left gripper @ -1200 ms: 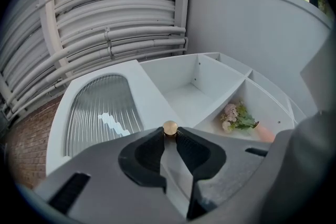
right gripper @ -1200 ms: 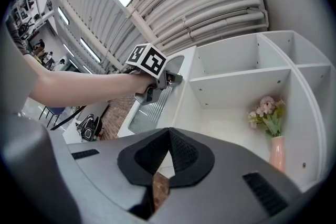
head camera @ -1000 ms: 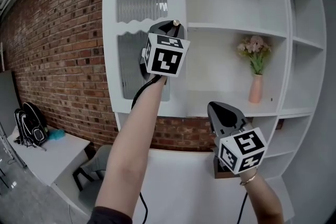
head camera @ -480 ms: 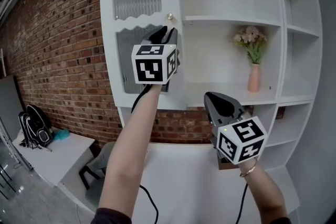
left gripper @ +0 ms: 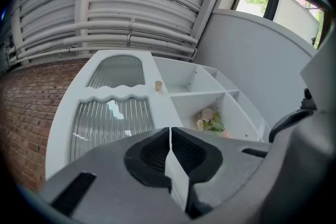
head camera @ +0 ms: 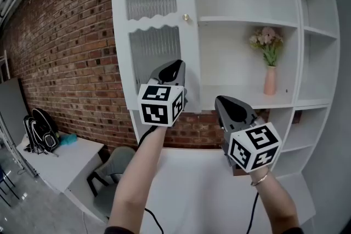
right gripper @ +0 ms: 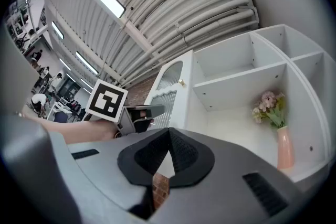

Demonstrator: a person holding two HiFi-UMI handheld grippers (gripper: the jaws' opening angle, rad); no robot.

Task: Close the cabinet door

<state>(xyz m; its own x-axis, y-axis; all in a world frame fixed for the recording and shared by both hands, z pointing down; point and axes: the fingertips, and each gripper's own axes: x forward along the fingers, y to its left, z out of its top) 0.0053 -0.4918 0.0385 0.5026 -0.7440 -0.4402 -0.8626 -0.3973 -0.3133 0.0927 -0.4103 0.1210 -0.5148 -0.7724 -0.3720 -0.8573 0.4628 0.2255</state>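
The white cabinet door with ribbed glass panels and a small brass knob stands at the left of the shelf unit; whether it sits fully flush I cannot tell. My left gripper hovers in front of the door's lower glass panel, well below the knob and apart from it. Its jaws have just been closing and now meet with nothing between them. The door and knob lie beyond them. My right gripper is held lower right, shut and empty, facing the shelves.
A pink vase of flowers stands on the middle open shelf. A brick wall runs to the left. Below left are a desk with a backpack and a grey chair. A white counter lies underneath.
The left gripper has dropped from the knob's height to the door's lower panel, and its jaws have come together. The right gripper has barely shifted.
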